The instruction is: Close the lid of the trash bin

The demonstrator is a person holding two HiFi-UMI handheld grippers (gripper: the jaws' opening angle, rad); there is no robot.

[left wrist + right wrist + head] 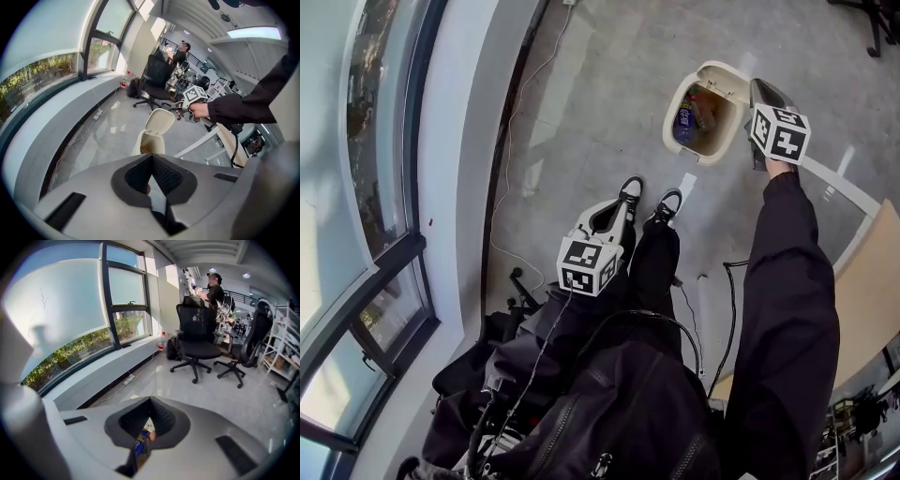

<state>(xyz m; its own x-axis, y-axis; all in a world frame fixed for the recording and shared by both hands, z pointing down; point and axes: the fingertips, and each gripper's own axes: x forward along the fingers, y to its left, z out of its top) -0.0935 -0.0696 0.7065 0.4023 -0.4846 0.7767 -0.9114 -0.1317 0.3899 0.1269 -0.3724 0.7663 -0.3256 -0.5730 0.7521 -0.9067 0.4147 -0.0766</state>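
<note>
Upper right of head view: trash bin on floor, lid up | we hold right gripper closed, empty, just beside lid, likely to push it down | left gripper closed, idle, mid-frame

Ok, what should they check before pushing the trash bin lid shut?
1. The lid is up and the trash bin is open: ok, ready to close.
2. The right gripper is next to the lid: ok. Touching it: cannot tell.
3. Its fingers are together and hold nothing: ok for a push.
4. The trash sits inside, below the rim: ok.
5. The left gripper is back by the legs, away from the bin: ok.
6. The shoes are apart from the bin: ok.
</note>
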